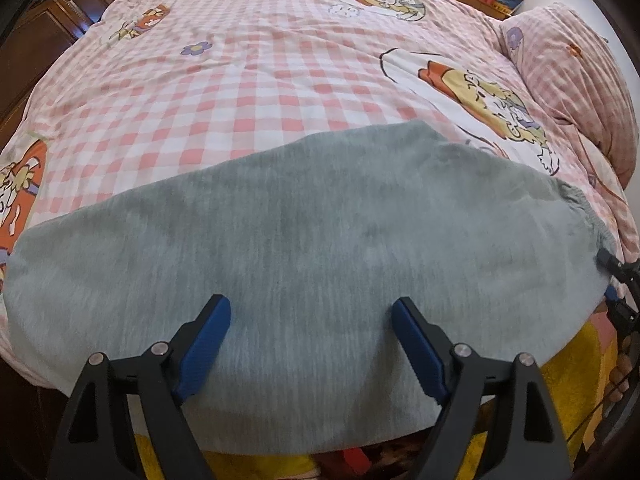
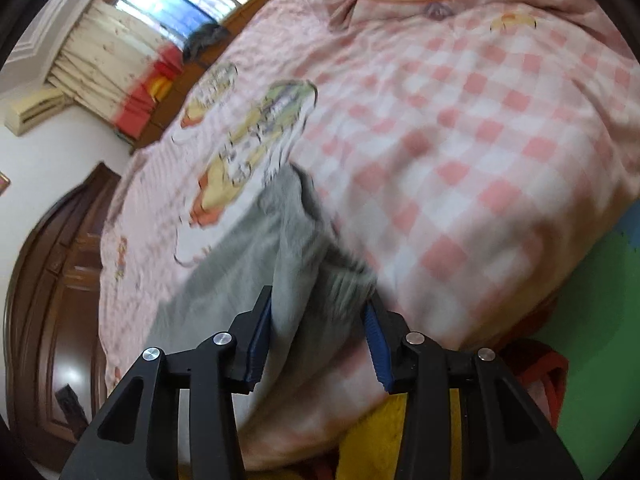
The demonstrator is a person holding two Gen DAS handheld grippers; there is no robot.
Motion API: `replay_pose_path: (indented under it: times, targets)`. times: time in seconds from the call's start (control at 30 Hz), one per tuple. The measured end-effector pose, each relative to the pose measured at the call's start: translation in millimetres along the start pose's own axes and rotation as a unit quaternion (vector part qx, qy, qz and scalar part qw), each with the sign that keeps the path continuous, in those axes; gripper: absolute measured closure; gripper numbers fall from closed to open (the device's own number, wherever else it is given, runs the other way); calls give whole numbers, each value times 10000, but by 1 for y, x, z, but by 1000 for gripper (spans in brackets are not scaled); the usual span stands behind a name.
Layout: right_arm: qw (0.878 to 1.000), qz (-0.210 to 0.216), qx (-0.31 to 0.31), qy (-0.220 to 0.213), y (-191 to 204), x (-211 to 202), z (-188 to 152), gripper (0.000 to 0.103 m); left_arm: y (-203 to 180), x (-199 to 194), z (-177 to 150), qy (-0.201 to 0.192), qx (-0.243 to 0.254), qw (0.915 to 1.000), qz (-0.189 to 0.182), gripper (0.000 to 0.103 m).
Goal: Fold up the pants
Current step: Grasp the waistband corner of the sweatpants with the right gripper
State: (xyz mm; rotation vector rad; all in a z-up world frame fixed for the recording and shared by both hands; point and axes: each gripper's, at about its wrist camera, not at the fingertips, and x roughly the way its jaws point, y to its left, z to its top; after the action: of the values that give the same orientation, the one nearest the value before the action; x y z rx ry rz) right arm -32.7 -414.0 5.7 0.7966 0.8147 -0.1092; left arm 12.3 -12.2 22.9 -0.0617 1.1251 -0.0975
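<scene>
Grey pants (image 1: 300, 232) lie flat across the near edge of the pink checked bed cover (image 1: 240, 80), the elastic waistband at the right end. My left gripper (image 1: 310, 312) hovers over the middle of the pants, open, with nothing between its blue pads. In the right wrist view the bunched waistband end of the pants (image 2: 288, 248) sits between the fingers of my right gripper (image 2: 318, 312), whose jaws stand apart around the cloth. The right gripper (image 1: 610, 276) also shows at the far right edge of the left wrist view, at the pants' end. The right wrist view is blurred.
A pink checked pillow (image 1: 568, 68) lies at the right head of the bed. Yellow cloth (image 1: 572, 364) hangs below the bed edge. A wooden wardrobe (image 1: 48, 28) stands to the left, a wooden door (image 2: 52, 280) beyond, and a green floor mat (image 2: 600, 340) is beside the bed.
</scene>
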Motion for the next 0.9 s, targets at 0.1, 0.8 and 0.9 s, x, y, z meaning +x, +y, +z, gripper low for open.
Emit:
replay_pose_path:
  times: [0.1,0.8,0.9]
  targets:
    - [10000,4,-20,20,-6,6,5,60,0,0,0,63,-103,9999,87,17]
    - [9903,230,-1362,-133,70,-13,5,81,27,-32,-5,-155,-254,9981,547,17]
    - [9892,369,-1415,-57,81,-11,-1,82,38,-35,-8,-171,-364,9979,504,17]
